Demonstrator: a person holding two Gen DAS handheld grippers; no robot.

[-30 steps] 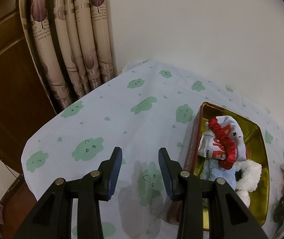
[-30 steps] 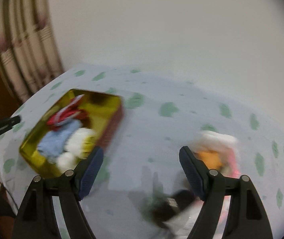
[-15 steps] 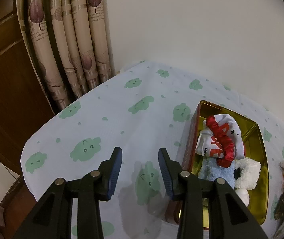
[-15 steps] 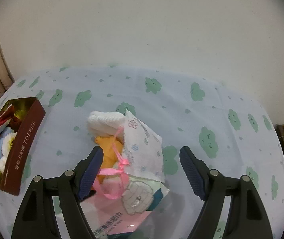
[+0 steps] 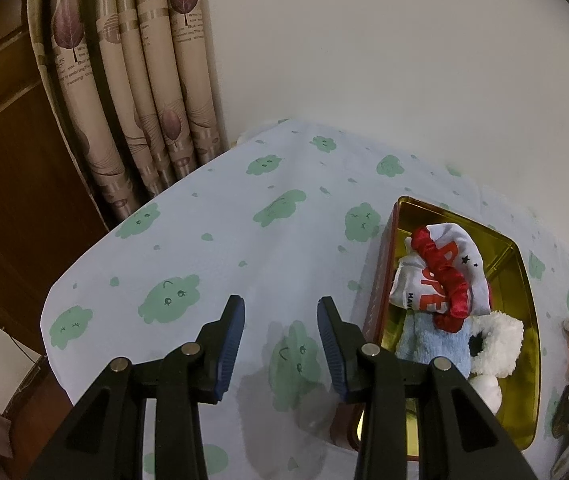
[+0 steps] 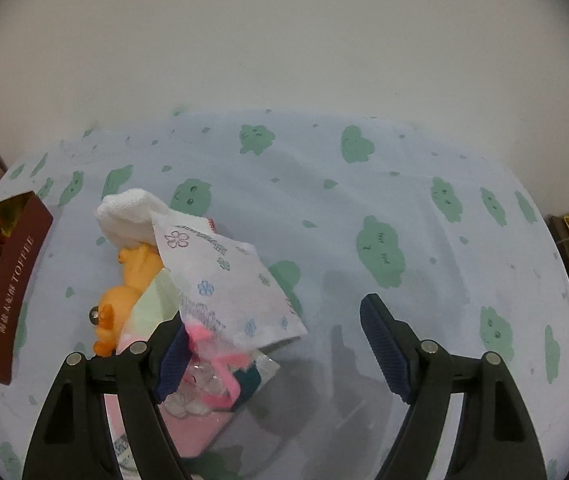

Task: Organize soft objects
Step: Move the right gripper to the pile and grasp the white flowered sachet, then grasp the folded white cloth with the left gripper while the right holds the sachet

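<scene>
The right gripper has swung from the tin down to the pile beside it, jaws wide and empty, so a pickup appears next. The left gripper hovers half open, empty. The pile holds a crinkly floral packet, a white cloth roll and an orange plush; fluffy socks fill the glossy gold tin.

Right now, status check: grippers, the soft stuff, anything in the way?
Left gripper open, empty, beside tin. Right gripper open over pile: orange plush, white cloth, flower-print packet. Packet covers plush.
</scene>
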